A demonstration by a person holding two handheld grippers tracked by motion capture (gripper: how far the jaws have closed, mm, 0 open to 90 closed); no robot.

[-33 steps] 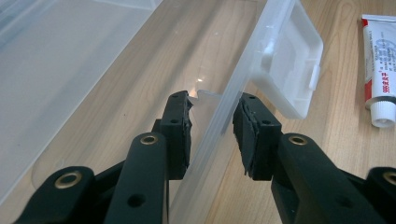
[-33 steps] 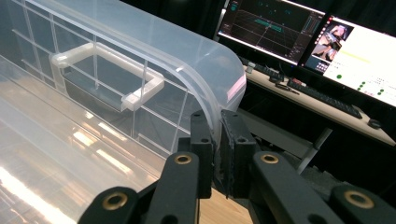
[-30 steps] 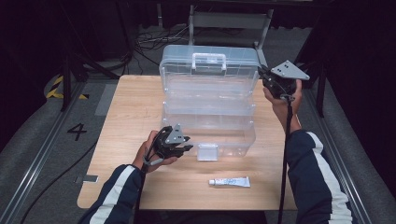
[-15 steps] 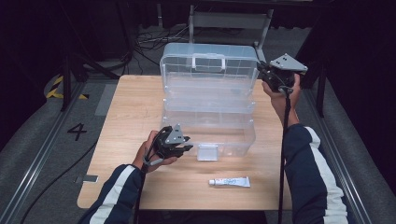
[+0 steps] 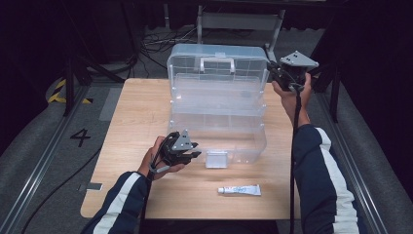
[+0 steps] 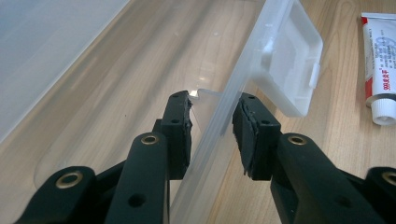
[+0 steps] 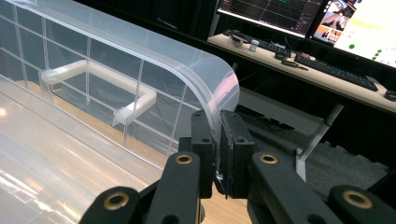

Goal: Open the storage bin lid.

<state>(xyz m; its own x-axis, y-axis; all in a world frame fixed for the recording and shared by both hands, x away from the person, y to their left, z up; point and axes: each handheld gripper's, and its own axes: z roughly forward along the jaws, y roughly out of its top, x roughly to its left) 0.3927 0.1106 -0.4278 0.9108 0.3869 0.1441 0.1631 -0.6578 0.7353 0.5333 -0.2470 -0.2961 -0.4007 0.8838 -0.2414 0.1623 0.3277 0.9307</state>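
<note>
Right claw (image 7: 217,140) is clamped on the raised lid (image 5: 216,61) of the clear box (image 5: 216,122) at the table's (image 5: 131,122) far right. Left claw (image 6: 212,126) grips the box's near wall, jaws partly closed, near-left of centre.

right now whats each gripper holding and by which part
The right gripper clamps the raised lid at its corner edge. The left gripper straddles the box's front wall; contact cannot be told.

Both sleeves (image 5: 321,170) are dark navy with a broad white stripe. Each gripper, left (image 6: 212,123) and right (image 7: 217,140), has matte black jaws with brass-ringed holes and worn pads, a grey three-cornered plate (image 5: 298,59) on top, and a black cable (image 5: 293,146).
</note>
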